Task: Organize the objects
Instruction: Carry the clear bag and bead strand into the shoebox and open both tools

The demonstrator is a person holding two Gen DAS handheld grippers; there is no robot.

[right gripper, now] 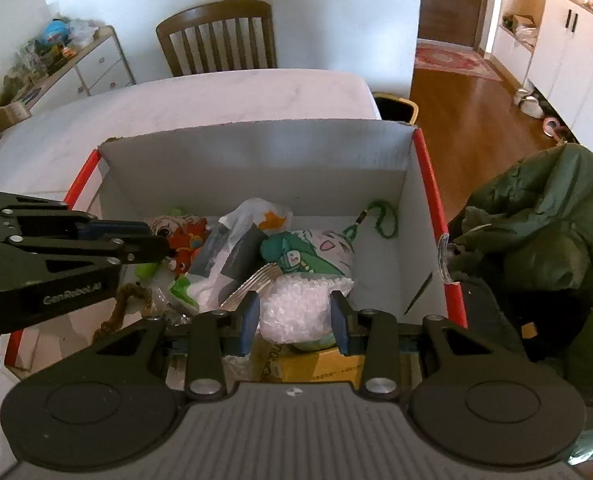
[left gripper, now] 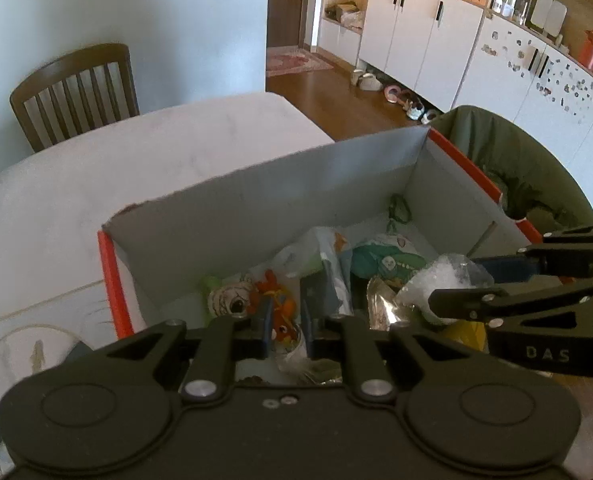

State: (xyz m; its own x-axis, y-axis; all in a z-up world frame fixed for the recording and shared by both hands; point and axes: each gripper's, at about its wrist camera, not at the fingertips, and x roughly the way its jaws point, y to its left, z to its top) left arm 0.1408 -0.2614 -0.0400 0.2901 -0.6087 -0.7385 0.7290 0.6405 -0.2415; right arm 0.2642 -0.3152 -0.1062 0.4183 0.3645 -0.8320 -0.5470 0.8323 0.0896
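A white cardboard box with red outer sides stands on the table, holding several items. My left gripper is low in the box's left part, its blue pads narrowly apart and shut on an orange plush toy. My right gripper is shut on a clear bag of white granules, which fills the gap between its pads. Around them lie a green dinosaur pouch, a metal fork and a white plastic bag.
The box sits near the right edge of a white table with a wooden chair behind. A green jacket hangs close to the box's right wall. A green cord and a yellow carton are inside.
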